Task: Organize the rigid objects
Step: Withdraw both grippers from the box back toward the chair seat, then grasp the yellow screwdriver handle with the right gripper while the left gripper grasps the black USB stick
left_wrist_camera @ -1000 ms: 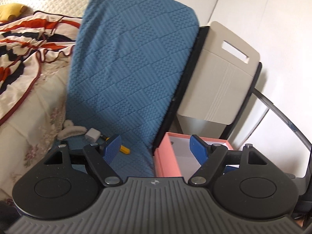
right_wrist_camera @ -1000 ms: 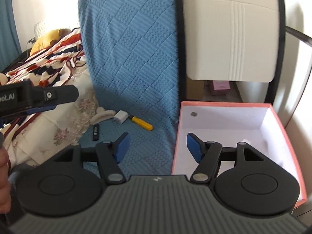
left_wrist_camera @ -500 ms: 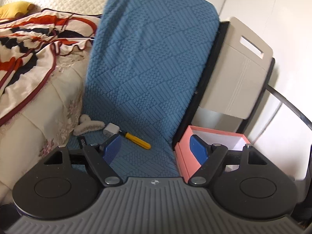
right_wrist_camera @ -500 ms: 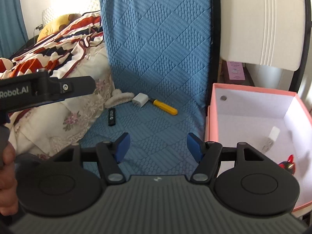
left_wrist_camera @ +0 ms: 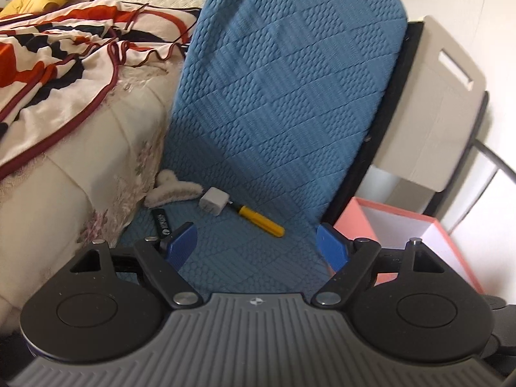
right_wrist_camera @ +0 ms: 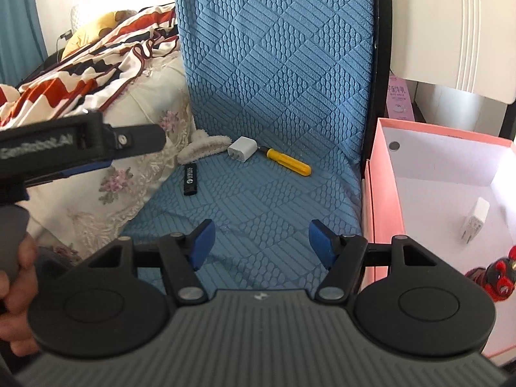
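Both grippers hover low over the blue chair seat [right_wrist_camera: 258,193], left gripper [left_wrist_camera: 258,246] and right gripper [right_wrist_camera: 259,242] each with fingers spread wide, nothing between them. Ahead of the fingers: one yellow screwdriver [right_wrist_camera: 287,161], one white charger [right_wrist_camera: 242,149], one black lighter [right_wrist_camera: 190,180], one fuzzy hair clip [right_wrist_camera: 201,146]. Right of the fingers, the pink box [right_wrist_camera: 380,193] holds a second charger [right_wrist_camera: 474,221] and a red toy [right_wrist_camera: 493,277].

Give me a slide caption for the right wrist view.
Open right gripper faces screwdriver, charger and lighter beside pink box.
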`<state>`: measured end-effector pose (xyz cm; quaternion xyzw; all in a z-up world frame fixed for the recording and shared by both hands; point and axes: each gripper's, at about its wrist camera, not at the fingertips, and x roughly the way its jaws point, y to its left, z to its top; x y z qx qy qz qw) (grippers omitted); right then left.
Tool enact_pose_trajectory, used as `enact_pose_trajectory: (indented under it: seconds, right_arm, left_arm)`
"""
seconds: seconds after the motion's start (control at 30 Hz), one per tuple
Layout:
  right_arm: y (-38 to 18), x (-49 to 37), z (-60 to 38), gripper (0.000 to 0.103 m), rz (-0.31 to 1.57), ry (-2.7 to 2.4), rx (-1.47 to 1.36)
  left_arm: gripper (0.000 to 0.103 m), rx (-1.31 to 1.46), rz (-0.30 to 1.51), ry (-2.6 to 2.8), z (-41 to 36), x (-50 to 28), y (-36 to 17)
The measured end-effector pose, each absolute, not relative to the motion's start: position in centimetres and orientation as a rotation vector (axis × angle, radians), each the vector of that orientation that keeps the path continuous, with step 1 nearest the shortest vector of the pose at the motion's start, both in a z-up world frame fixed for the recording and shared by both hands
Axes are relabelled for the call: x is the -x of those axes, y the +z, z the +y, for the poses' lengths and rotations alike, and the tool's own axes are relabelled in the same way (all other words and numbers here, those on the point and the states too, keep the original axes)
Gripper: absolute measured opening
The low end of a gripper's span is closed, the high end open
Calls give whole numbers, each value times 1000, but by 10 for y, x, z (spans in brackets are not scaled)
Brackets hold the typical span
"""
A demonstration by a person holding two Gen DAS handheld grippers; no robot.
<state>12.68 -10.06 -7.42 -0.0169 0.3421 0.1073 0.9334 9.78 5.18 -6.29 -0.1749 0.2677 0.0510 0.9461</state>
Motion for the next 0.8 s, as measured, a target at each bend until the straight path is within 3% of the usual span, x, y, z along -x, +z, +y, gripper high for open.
enact_pose_trajectory:
  seconds: [0.8]
  right_arm:
    - [-114, -204, -104, 67, 747, 307, 106]
  left_arm:
    - [85, 420, 692, 160, 93, -173, -135]
